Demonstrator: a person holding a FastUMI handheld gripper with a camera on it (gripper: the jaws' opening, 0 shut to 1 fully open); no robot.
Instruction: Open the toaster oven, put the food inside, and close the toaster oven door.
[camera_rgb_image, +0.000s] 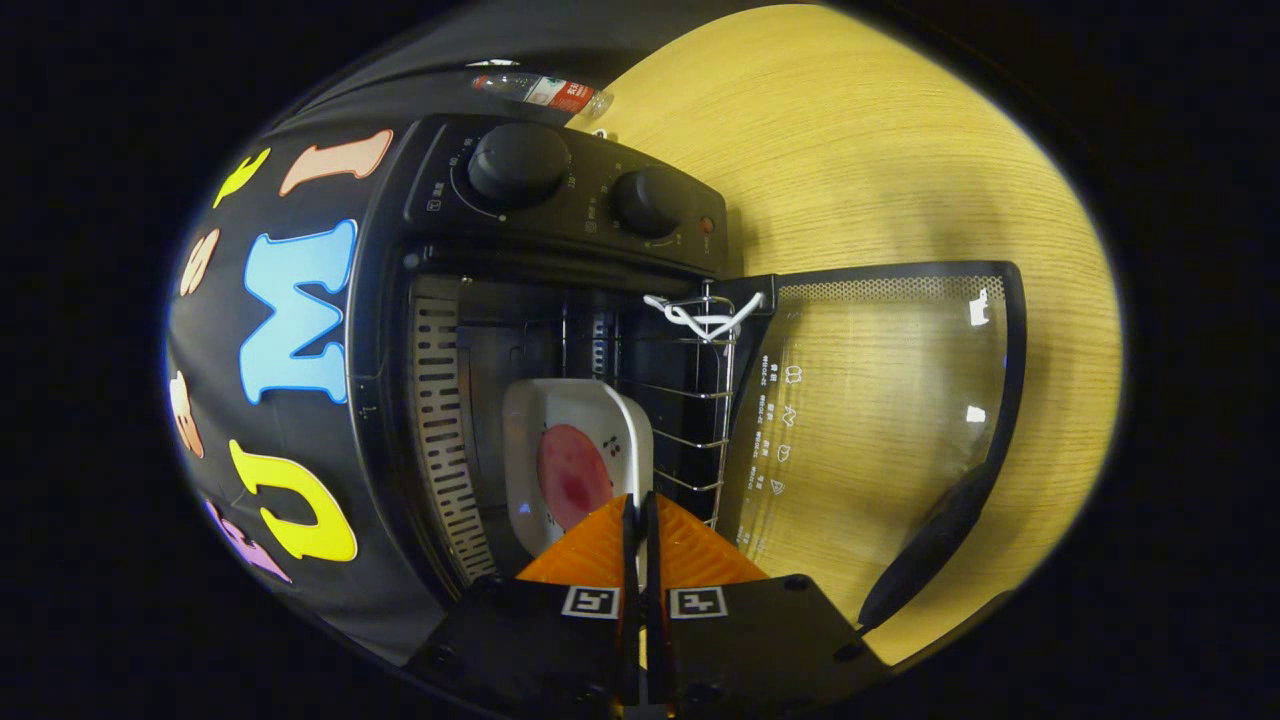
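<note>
The view is rolled on its side, so the toaster oven (560, 330) appears turned, with its control panel toward the upper middle of the frame and its open mouth in the center. Two round knobs (518, 163) sit side by side on that panel, with a small red light (707, 225) just past the second knob. The glass door (880, 420) is swung fully open and stretches toward the right of the frame over the yellow wooden table (900, 150); its dark handle (935, 545) lies at the lower right.

Inside the oven, a white plate (575, 460) rests against the wire rack (700, 400), and a round pink slice of food (572, 475) lies on the plate. A white cord (700, 318) is tied around the rack's top near the door hinge. A slotted metal wall (445, 440) lines the oven on the left.

The gripper (640, 515) sits at the bottom center, its fingers pressed nearly together with only a thin slit between them. The fingertips meet at the near rim of the plate, which looks pinched in the slit, though the contact itself is hidden.

A plastic bottle (545, 92) lies beyond the oven at the upper left.
</note>
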